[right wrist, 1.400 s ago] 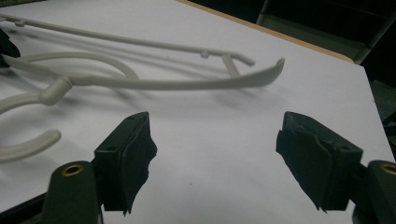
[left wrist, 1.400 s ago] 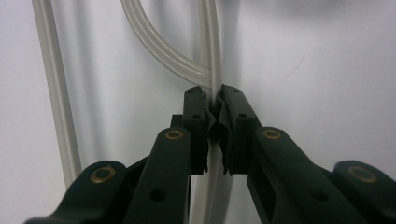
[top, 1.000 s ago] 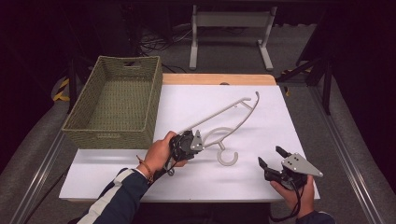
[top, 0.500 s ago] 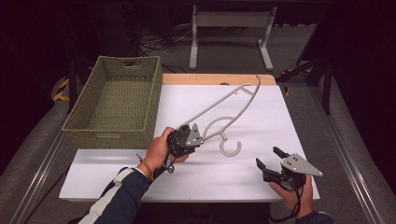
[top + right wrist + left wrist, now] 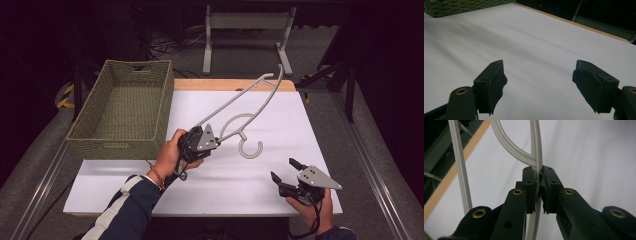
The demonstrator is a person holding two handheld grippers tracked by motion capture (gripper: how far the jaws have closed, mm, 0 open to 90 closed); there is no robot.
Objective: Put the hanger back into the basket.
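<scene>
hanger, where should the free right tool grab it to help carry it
Best guess: the straight thin bar of the hanger, from the near right side. It runs bare and slim between the left tool, shut on one end, and the far tip. The right tool stands open with nothing between its jaws.

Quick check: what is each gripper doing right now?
Left gripper: shut on the pale grey plastic clothes hanger, lifted at an angle.
Right gripper: open, nothing between its jaws, which have just been opening.

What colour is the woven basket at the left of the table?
Olive green; the basket shows best in the high view.
</scene>
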